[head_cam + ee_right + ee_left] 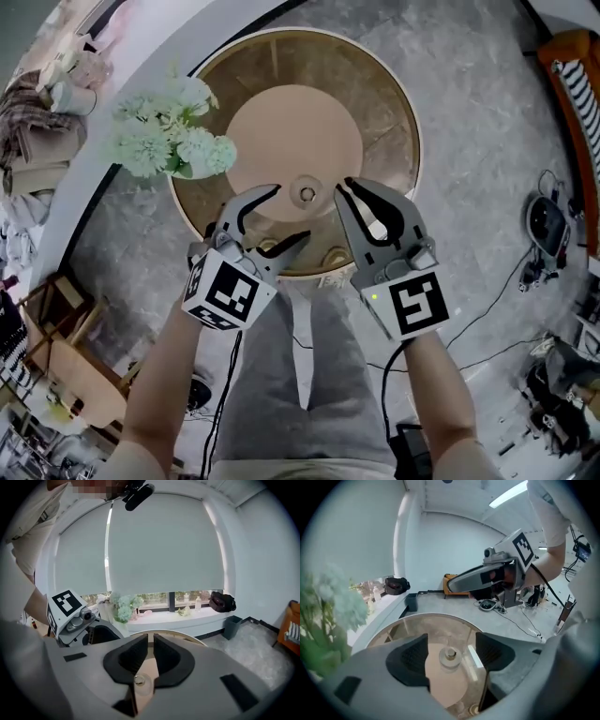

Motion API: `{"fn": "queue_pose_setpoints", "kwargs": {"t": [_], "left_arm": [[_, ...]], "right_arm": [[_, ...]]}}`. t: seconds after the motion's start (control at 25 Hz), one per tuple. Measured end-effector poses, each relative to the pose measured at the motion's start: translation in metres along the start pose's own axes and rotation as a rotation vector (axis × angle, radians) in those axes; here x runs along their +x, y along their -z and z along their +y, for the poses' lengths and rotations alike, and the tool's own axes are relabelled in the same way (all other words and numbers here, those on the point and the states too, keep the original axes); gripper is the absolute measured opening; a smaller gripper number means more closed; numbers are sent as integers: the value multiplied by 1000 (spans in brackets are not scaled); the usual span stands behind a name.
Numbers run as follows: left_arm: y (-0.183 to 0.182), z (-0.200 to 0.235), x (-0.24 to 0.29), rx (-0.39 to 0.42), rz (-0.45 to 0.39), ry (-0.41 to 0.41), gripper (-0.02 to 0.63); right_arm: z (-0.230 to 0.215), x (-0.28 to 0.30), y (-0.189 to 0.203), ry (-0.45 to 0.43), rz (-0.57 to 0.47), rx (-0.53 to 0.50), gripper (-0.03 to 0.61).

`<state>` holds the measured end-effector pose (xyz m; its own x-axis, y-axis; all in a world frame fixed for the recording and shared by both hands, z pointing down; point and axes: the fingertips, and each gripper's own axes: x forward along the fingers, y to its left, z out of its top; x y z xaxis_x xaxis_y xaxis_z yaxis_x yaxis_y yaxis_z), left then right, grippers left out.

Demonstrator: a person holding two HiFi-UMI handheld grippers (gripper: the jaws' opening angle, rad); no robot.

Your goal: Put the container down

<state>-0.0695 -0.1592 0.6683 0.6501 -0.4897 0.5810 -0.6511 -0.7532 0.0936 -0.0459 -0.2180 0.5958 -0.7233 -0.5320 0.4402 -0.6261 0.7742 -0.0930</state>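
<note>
- The small clear round glass container (305,194) is standing upright near the middle of the round glass-topped table with the wooden frame (403,122); we are judging it already down, though we cannot tell whether it is fully settled.
- The left gripper (292,212) is holding its jaws wide. In the left gripper view the container is showing in the gap between the two ribbed pads, and neither pad is touching it.
- The right gripper (349,187) is hanging just beside the container on the other side. Its jaws are sitting almost together, with only a slit between the pads and nothing in it.
- We are reading the step in hand as the release and clearing away.
- We are advising that the wide jaws be kept apart and lifted straight up, not swept sideways, since a light glass piece on a slick glass top is likely to slide or tip at a nudge.
- We are also advising that the left gripper's way back be kept off the bunch of pale green-white flowers (169,141) standing at the table's edge.
</note>
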Motion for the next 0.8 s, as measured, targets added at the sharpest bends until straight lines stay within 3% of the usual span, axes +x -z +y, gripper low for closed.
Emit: {"fn": "queue_pose_setpoints", "kwargs": {"t": [0.08, 0.24, 0.32, 0.36, 0.48, 0.8], "left_arm": [[-31, 3, -18, -6, -51, -24, 255], [-90, 4, -59, 18, -112, -68, 202], [-121, 11, -83, 23, -142, -126, 68], [-136, 13, -95, 7, -158, -148, 40], [-175, 13, -128, -71, -199, -188, 38], [-288, -7, -207, -45, -321, -274, 14]], "right_arm": [[-1, -13, -26, 8, -21, -13, 29], [1, -44, -79, 23, -50, -25, 18], [2, -62, -102, 29, -46, -49, 17], [2, -71, -115, 32, -50, -60, 15], [2, -101, -160, 50, -85, -71, 14], [8, -181, -275, 83, -195, -116, 11]]}}
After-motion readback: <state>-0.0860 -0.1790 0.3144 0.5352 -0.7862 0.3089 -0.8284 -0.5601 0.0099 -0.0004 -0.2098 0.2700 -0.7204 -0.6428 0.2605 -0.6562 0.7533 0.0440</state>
